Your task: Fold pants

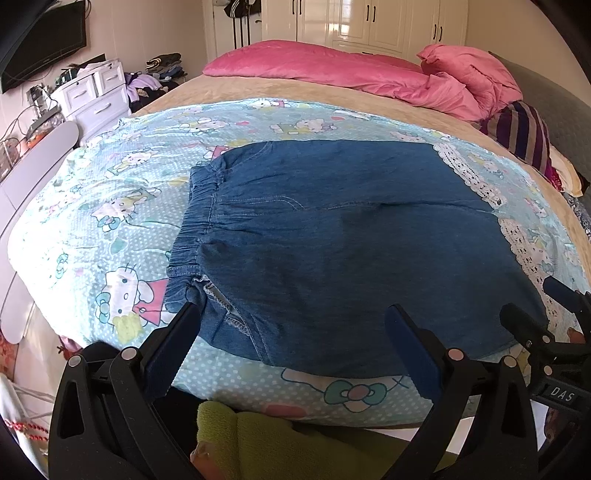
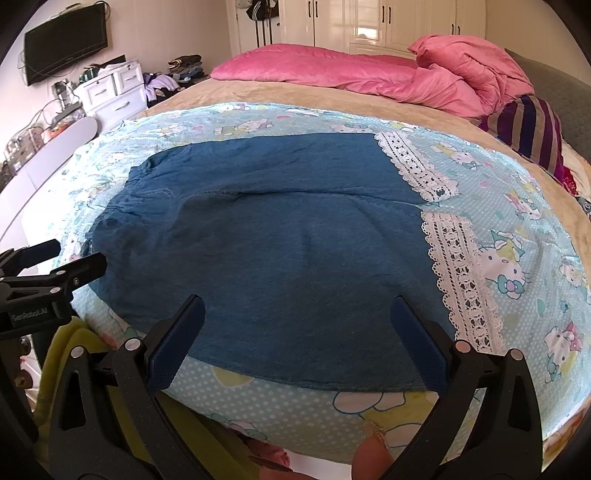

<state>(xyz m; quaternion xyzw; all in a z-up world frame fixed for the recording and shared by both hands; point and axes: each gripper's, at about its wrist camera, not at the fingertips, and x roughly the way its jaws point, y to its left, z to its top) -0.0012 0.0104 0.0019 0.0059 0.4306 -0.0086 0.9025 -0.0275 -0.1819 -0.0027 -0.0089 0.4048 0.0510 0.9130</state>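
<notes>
Left gripper [image 1: 293,314] hovers low over the near edge of the bed [image 1: 236,92], fingers [image 1: 177,336] spread wide, nothing held. Its left finger tip sits just beside the elastic waistband [image 1: 195,221] corner of the pants [image 1: 332,240]; whether it touches the cloth is unclear. Right finger is over the denim near the bottom edge.

Right gripper [image 2: 297,314] is in the same low pose, pointing across the bed, fingers [image 2: 177,339] wide apart, empty. Both tips are over the near edge of the pants [image 2: 277,251]. The left gripper's body shows at the left edge of the right wrist view, and the right gripper's body shows at the right edge of the left wrist view, so the two sit side by side.

Pants: blue denim, lying flat on a light blue cartoon-cat sheet [image 1: 110,221], waistband to the left, white lace hems [image 2: 458,280] to the right, legs side by side.

A fingertip with a decorated nail [image 2: 373,432] and a yellow-green sleeve [image 1: 236,439] show beneath the grippers.

Containers: white drawer unit [image 1: 96,96] at far left, drawers closed, contents not visible; clutter on top too small to tell. White wardrobe [image 1: 369,22] behind, doors closed. Pink quilt [image 1: 369,77] bunched at the far side of the bed.
</notes>
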